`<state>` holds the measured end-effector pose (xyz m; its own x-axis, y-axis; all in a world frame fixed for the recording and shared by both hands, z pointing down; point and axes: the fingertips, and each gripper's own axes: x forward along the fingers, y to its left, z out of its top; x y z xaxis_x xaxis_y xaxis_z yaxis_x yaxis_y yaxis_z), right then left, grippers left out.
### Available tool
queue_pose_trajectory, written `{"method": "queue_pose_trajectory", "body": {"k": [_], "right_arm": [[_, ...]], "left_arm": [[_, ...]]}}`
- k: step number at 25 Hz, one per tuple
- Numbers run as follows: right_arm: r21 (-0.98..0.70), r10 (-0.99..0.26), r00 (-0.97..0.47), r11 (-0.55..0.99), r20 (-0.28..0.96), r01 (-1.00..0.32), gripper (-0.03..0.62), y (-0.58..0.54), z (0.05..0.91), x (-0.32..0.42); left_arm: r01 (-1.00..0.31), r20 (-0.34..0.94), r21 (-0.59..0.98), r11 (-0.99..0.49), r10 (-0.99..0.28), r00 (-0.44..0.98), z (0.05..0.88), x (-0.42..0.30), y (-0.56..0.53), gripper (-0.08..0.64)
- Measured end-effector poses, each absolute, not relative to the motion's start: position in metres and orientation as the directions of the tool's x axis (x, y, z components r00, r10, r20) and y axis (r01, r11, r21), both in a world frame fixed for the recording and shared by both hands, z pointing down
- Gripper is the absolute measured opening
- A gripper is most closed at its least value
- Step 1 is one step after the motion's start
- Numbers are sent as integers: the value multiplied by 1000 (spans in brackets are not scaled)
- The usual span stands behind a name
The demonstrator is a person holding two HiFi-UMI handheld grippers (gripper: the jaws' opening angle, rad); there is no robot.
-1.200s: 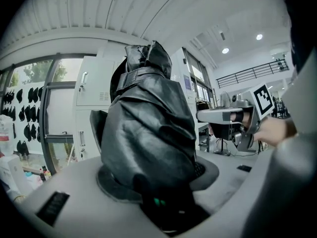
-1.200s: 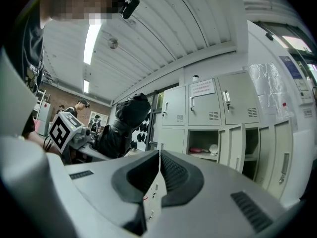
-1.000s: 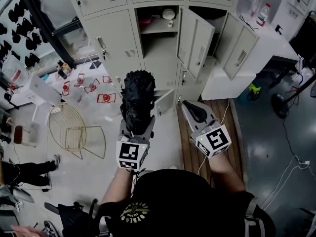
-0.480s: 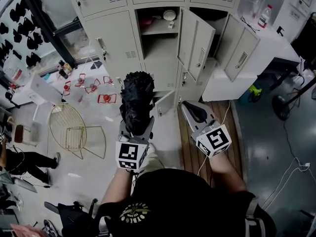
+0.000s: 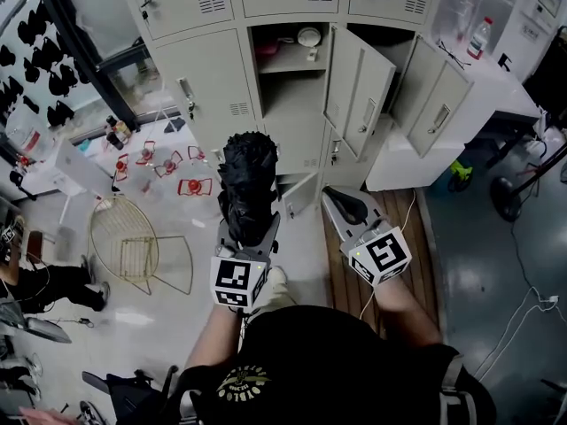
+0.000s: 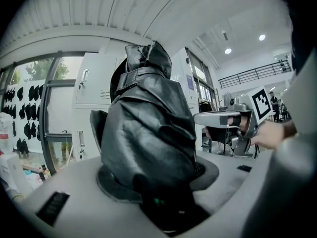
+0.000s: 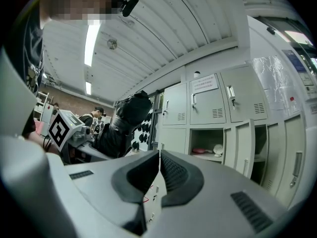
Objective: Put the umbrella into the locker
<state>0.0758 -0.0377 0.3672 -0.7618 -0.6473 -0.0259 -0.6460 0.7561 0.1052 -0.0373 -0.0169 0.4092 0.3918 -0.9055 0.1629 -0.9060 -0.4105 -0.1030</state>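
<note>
I'm holding the folded black fabric umbrella (image 5: 248, 175) upright in my left gripper (image 5: 251, 230), the jaws clamping what seems to be its lower end, well short of the grey metal locker (image 5: 285, 104) standing open ahead. My right gripper (image 5: 344, 204) is hovering alongside, its jaws closed on nothing.

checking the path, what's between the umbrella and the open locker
Nothing stands there. In the head view only bare floor separates the umbrella from the open locker, whose door stands swung aside to the right.
</note>
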Motion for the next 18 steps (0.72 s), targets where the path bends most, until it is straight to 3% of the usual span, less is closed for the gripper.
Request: {"method": "queue_pose_trajectory", "body": {"k": [18], "right_arm": [[106, -703, -710, 705, -28, -702, 31, -143, 360, 46]], "left_arm": [[-882, 169, -108, -458, -883, 438, 411, -73, -131, 230]]}}
